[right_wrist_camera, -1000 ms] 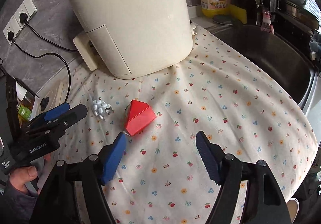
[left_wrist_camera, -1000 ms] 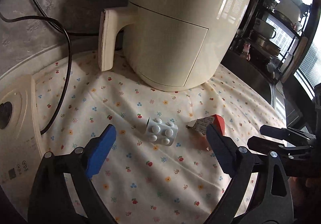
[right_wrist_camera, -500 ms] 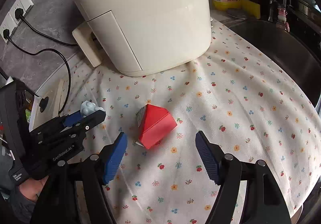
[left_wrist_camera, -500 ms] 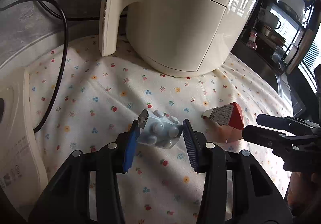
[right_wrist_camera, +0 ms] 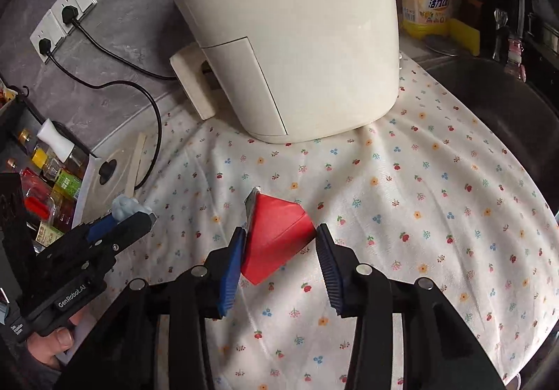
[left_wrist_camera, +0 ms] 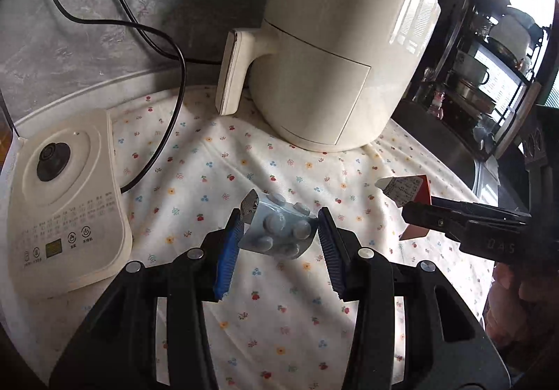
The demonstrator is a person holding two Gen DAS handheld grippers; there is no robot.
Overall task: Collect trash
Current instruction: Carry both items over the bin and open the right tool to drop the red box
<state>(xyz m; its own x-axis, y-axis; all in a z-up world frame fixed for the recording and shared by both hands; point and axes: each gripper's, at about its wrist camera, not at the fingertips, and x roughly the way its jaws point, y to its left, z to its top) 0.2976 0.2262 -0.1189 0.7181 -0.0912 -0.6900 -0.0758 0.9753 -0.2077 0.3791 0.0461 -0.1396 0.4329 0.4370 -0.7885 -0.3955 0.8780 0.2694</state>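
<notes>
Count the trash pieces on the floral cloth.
2: a pill blister gripped by the left gripper; a red carton between the closing right gripper jaws. None else visible.

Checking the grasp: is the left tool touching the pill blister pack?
Touching. The left wrist view shows the left tool with both pads pressed against the blister pack.

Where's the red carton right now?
The red carton sits between the closing right gripper fingers, over the floral cloth in front of the air fryer, right of the left gripper's blister pack.
</notes>
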